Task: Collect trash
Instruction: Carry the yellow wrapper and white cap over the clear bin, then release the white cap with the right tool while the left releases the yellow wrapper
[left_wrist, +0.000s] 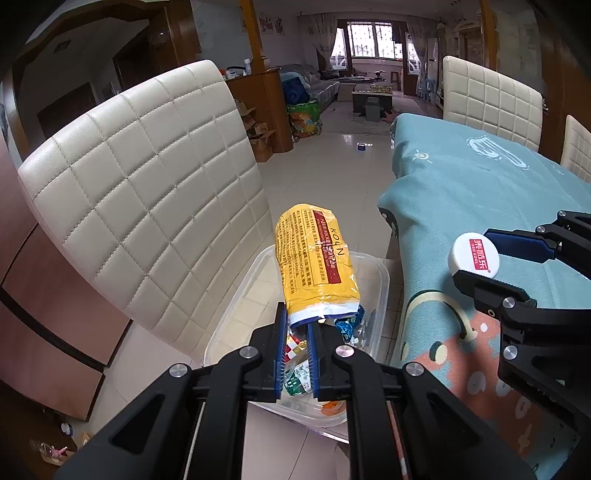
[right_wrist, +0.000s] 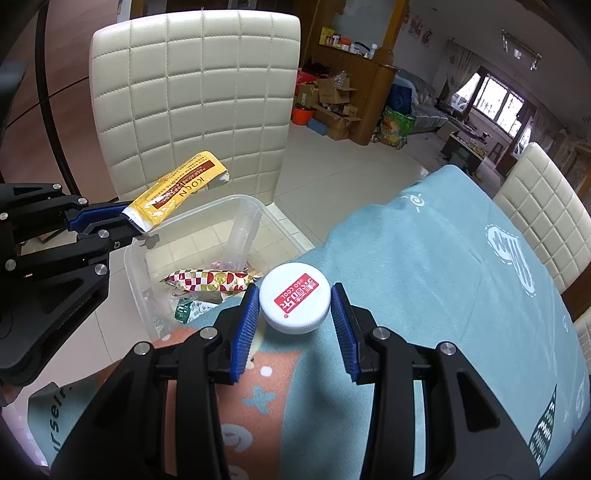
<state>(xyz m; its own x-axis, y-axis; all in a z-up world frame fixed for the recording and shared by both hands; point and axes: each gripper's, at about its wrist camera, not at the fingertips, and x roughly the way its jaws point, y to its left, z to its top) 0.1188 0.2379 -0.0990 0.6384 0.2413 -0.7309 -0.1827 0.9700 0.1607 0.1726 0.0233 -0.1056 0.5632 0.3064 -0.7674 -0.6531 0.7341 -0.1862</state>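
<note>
My left gripper is shut on the white end of a yellow snack wrapper and holds it above a clear plastic bin. The bin holds several wrappers and a clear cup. The same wrapper and bin show in the right wrist view. My right gripper holds a white bottle cap with red print between its pads, above the blue tablecloth's edge, beside the bin. The cap also shows in the left wrist view.
A cream quilted chair stands right behind the bin. The table with the blue cloth lies to the right, with more cream chairs behind it. Cardboard boxes and bags sit on the tiled floor further back.
</note>
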